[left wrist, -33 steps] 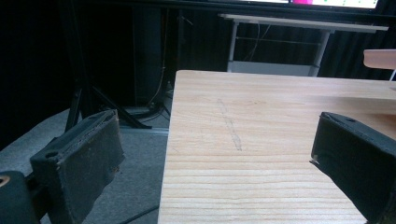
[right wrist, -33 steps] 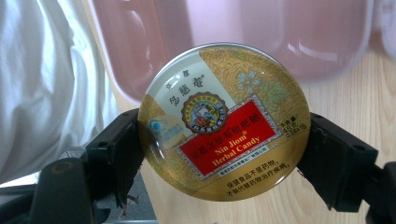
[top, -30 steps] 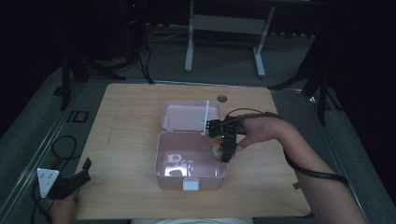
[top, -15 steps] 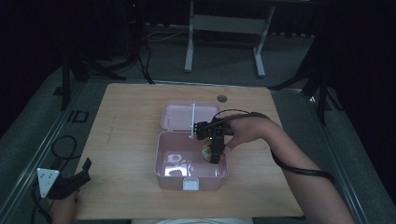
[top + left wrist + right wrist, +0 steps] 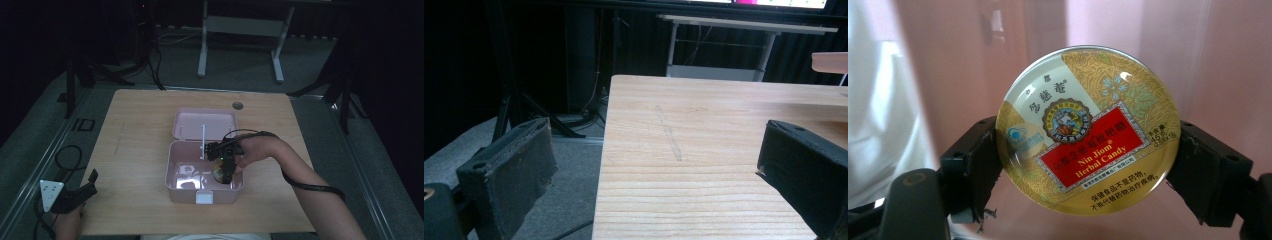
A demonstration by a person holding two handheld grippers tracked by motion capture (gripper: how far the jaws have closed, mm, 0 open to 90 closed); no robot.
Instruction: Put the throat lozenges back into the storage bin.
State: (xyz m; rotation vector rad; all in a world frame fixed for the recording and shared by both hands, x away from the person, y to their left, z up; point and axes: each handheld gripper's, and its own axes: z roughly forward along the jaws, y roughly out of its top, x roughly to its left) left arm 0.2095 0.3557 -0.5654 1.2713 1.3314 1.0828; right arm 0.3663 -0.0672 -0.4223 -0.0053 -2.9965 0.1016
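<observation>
High view: a pink box [image 5: 202, 186] sits open mid-bench [image 5: 145, 130], its lid [image 5: 205, 124] laid back behind it. The right gripper [image 5: 228, 170] reaches down into the box's right half, holding a round tin [image 5: 219, 173] just above the box floor. The left gripper [image 5: 75, 195] rests at the bench's near left corner, well apart from the box

Left gripper view: its 2 jaws stand wide apart with nothing between them, over the bench [image 5: 704, 150] edge

Right gripper view: the jaws are clamped on the tin [image 5: 1088, 130], 1 on each side of its rim; the gold and red lid reads "Nin Jiom Herbal Candy", with pink box wall [image 5: 1208, 65] behind
</observation>
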